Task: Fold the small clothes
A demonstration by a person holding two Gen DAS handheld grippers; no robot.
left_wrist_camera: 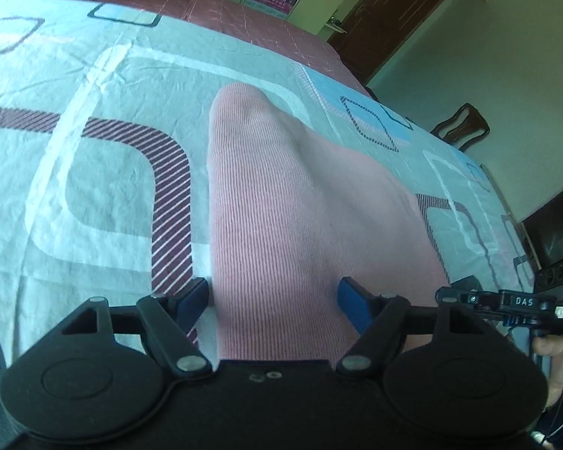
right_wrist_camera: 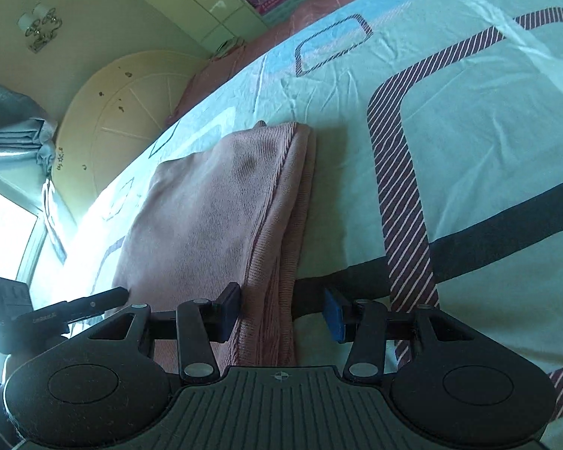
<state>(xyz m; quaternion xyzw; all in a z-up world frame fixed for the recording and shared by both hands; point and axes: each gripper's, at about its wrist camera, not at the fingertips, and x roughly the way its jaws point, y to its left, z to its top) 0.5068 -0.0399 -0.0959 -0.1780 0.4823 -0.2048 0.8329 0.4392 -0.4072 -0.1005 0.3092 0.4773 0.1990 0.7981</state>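
Observation:
A pink ribbed knit garment (left_wrist_camera: 281, 206) lies folded on the patterned bed sheet (left_wrist_camera: 94, 195). My left gripper (left_wrist_camera: 274, 302) is open, its blue-padded jaws standing either side of the garment's near end. In the right wrist view the garment (right_wrist_camera: 214, 206) shows stacked folded layers along its right edge. My right gripper (right_wrist_camera: 281, 315) is open, with the left pad over the garment's near edge and the right pad over bare sheet. The right gripper's body also shows in the left wrist view (left_wrist_camera: 514, 303).
The bed sheet (right_wrist_camera: 469, 131) has striped and blue rectangle prints. A pink quilt (left_wrist_camera: 244, 15) lies at the far end. A dark door (left_wrist_camera: 394, 11) and a chair (left_wrist_camera: 461, 127) stand to the right. A headboard (right_wrist_camera: 124, 112) and window (right_wrist_camera: 3, 232) are at the left.

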